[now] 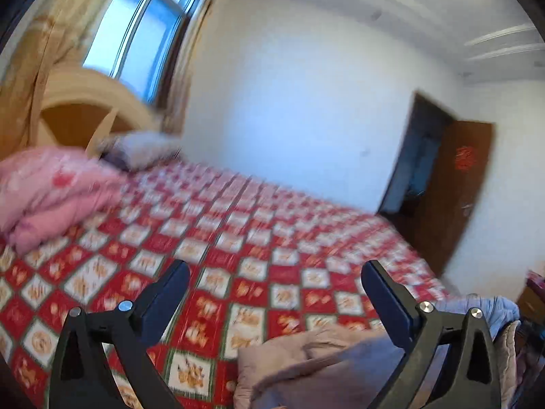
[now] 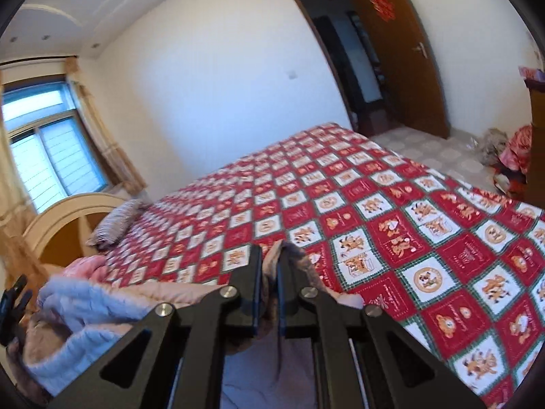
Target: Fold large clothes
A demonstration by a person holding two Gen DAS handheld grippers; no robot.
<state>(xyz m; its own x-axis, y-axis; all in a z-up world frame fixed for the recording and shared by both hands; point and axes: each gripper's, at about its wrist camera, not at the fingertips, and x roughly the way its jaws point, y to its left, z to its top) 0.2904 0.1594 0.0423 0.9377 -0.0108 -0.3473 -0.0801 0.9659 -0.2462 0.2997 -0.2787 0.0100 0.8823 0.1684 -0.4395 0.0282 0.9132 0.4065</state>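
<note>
Your right gripper (image 2: 269, 259) is squeezed tight on a fold of the big pinkish-tan coat (image 2: 190, 293), and the cloth pokes up between its two black fingers. The coat lies bunched on the near edge of the bed (image 2: 374, 204), on the red and white checked bedspread (image 2: 442, 255), with a soft light blue garment (image 2: 85, 310) heaped just beside it. Your left gripper (image 1: 276, 272) has its fingers spread wide apart and holds nothing. It hangs above the bedspread, with the coat (image 1: 299, 354) low near its right finger. A pink quilt (image 1: 51, 191) sits near the headboard (image 1: 85, 102), next to a pillow (image 1: 146, 150).
</note>
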